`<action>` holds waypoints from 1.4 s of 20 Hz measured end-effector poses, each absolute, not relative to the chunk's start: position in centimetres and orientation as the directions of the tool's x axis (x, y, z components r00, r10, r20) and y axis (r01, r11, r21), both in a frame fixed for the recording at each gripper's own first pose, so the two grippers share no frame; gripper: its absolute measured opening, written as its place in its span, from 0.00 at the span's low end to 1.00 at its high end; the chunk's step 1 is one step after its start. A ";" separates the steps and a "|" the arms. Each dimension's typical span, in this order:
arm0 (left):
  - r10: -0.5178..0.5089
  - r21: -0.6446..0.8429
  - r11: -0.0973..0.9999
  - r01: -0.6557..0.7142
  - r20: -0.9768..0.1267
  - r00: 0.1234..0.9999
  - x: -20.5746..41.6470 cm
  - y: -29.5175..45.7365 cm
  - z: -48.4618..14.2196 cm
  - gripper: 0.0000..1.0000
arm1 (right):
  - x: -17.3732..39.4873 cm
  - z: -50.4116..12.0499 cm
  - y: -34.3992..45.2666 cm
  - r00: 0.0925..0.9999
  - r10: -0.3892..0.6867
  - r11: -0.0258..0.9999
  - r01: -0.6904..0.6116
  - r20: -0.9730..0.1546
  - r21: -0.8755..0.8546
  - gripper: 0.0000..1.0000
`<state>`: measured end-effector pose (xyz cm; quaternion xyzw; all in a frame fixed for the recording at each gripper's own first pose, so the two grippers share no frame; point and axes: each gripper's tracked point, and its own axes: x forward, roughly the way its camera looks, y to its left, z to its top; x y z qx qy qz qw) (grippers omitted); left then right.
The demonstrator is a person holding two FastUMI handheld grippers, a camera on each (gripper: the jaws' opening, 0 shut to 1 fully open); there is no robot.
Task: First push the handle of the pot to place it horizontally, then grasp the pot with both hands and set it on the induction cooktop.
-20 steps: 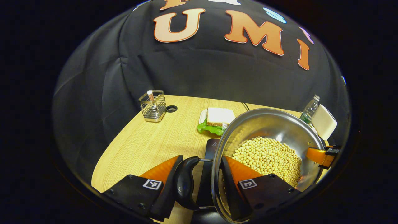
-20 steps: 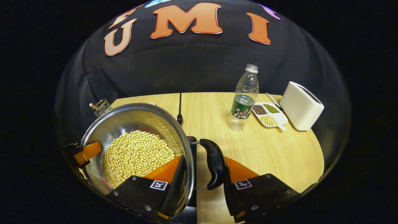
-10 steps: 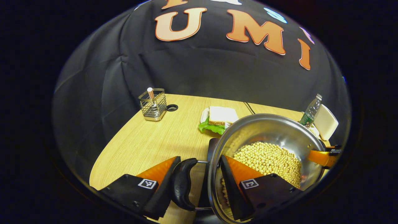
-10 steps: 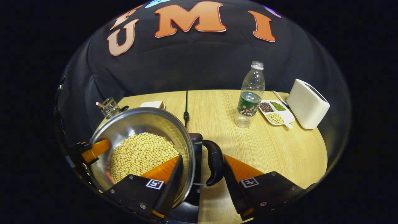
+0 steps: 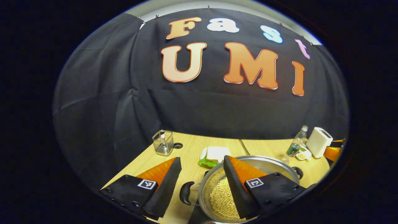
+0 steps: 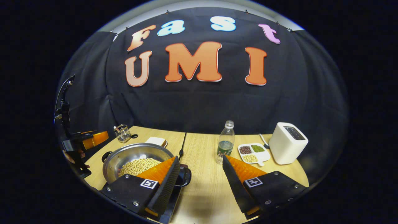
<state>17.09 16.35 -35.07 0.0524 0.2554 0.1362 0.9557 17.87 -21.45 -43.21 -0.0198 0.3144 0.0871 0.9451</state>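
Note:
The steel pot (image 6: 124,155), half full of pale soybeans (image 6: 138,166), sits on the black induction cooktop (image 6: 173,199) at the table's near edge. Its black side handles (image 6: 187,176) stick out level to either side. In the right gripper view my right gripper (image 6: 200,157) hangs open above and to the right of the pot, touching nothing. My left gripper (image 5: 202,158) is open too, raised over the pot (image 5: 273,161) and its left handle (image 5: 185,193), with beans (image 5: 220,199) showing between its fingers. The left gripper (image 6: 93,139) also appears at the far left, held by a hand (image 6: 73,155).
On the wooden table (image 6: 205,180) stand a water bottle (image 6: 225,143), a white divided dish of beans (image 6: 253,152), a white toaster (image 6: 287,143), a wire holder (image 6: 122,133) and a sandwich on a plate (image 5: 216,154). A cable (image 6: 183,143) runs back from the cooktop.
Both grippers have opened, let go of the pot's handles and pulled up and back. The pot now rests lower, on the cooktop.

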 end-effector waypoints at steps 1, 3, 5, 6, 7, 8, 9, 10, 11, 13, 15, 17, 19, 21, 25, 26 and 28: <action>0.275 0.162 0.961 -0.225 -0.451 0.849 17.2 15.5 -33.7 0.89 | 17.6 -41.6 -21.3 0.797 0.186 0.979 -0.196 -0.574 0.046 0.86; 0.251 0.144 0.967 -0.210 -0.395 0.884 17.2 13.4 -30.2 0.90 | 17.0 -38.2 -21.6 0.817 0.232 0.972 -0.218 -0.528 0.089 0.86; 0.227 0.124 0.973 -0.196 -0.333 0.915 17.5 11.2 -26.4 0.90 | 17.4 -34.1 -23.4 0.863 0.229 0.973 -0.215 -0.450 0.083 0.87; 0.216 0.115 0.975 -0.189 -0.302 0.929 17.3 10.2 -24.5 0.90 | 17.6 -32.0 -24.1 0.887 0.227 0.974 -0.217 -0.403 0.070 0.87; 0.192 0.109 0.980 -0.168 -0.271 0.943 17.4 9.1 -22.7 0.90 | 17.6 -30.2 -24.7 0.905 0.226 0.974 -0.222 -0.360 0.052 0.87; 0.170 0.100 0.984 -0.149 -0.249 0.954 17.3 8.2 -21.4 0.87 | 17.3 -28.7 -25.4 0.918 0.221 0.974 -0.223 -0.330 0.032 0.87; 0.151 0.095 0.987 -0.133 -0.225 0.962 16.8 7.1 -20.2 0.95 | 17.1 -27.4 -26.1 0.928 0.212 0.976 -0.219 -0.306 0.013 0.87; 0.152 0.094 0.986 -0.135 -0.203 0.967 16.5 6.8 -19.1 0.91 | 16.8 -26.1 -26.7 0.938 0.205 0.977 -0.215 -0.280 -0.004 0.87; 0.151 0.090 0.987 -0.136 -0.178 0.973 16.4 6.5 -18.0 0.94 | 16.6 -24.5 -27.1 0.949 0.203 0.977 -0.212 -0.242 -0.013 0.88; 0.119 0.076 0.991 -0.110 -0.137 0.983 16.1 5.1 -15.6 0.94 | 16.0 -21.9 -26.5 0.951 0.249 0.968 -0.251 -0.182 0.013 0.92; 0.118 0.083 0.991 -0.109 -0.117 0.986 15.6 4.8 -14.0 0.95 | 15.3 -19.9 -26.6 0.948 0.283 0.959 -0.283 -0.142 0.022 0.88; 0.112 0.071 0.992 -0.105 -0.095 0.989 15.3 3.7 -12.3 0.95 | 15.0 -18.2 -27.4 0.955 0.273 0.961 -0.276 -0.112 -0.009 0.90; 0.091 0.077 0.993 -0.087 -0.058 0.994 14.8 2.3 -10.1 0.94 | 15.0 -17.0 -27.6 0.960 0.269 0.962 -0.272 -0.076 -0.027 0.95; 0.080 0.108 0.991 -0.075 -0.045 0.996 13.5 1.2 -8.9 0.95 | 14.7 -16.1 -28.0 0.962 0.268 0.963 -0.269 -0.059 -0.026 0.93; 0.064 0.135 0.989 -0.066 0.020 0.998 12.3 -0.9 -5.6 0.96 | 14.2 -15.5 -28.8 0.953 0.299 0.954 -0.297 -0.051 0.039 0.94; 0.069 0.138 0.988 -0.073 0.030 0.997 11.9 -1.2 -5.2 0.96 | 14.3 -15.2 -29.3 0.958 0.283 0.959 -0.282 -0.043 0.030 0.94; 0.058 0.140 0.988 -0.066 0.060 0.997 11.8 -2.1 -3.9 0.96 | 14.4 -14.6 -30.0 0.964 0.266 0.964 -0.266 -0.026 0.015 0.94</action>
